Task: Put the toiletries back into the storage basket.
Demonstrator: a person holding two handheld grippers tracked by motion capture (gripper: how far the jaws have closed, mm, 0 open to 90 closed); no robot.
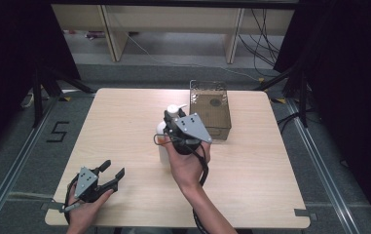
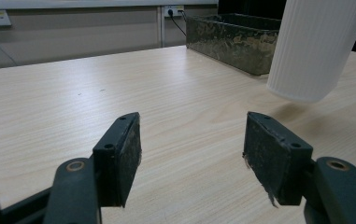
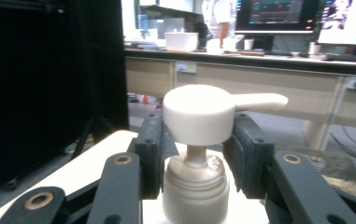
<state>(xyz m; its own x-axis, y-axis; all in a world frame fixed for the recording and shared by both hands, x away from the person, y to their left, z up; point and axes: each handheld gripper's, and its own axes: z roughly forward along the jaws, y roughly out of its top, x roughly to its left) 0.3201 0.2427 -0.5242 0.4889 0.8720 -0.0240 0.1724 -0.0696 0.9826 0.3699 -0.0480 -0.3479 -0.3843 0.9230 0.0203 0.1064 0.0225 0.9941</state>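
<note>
Up close, right gripper [image 3: 196,154] jaws clamping pump bottle [image 3: 195,186] neck, bottle lifted off table [image 2: 119,84]

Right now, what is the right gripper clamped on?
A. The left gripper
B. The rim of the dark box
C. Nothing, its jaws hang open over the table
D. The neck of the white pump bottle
D: in the right gripper view the right gripper has its pads pressed on both sides of the white pump bottle at the neck, just below the pump head.
</note>
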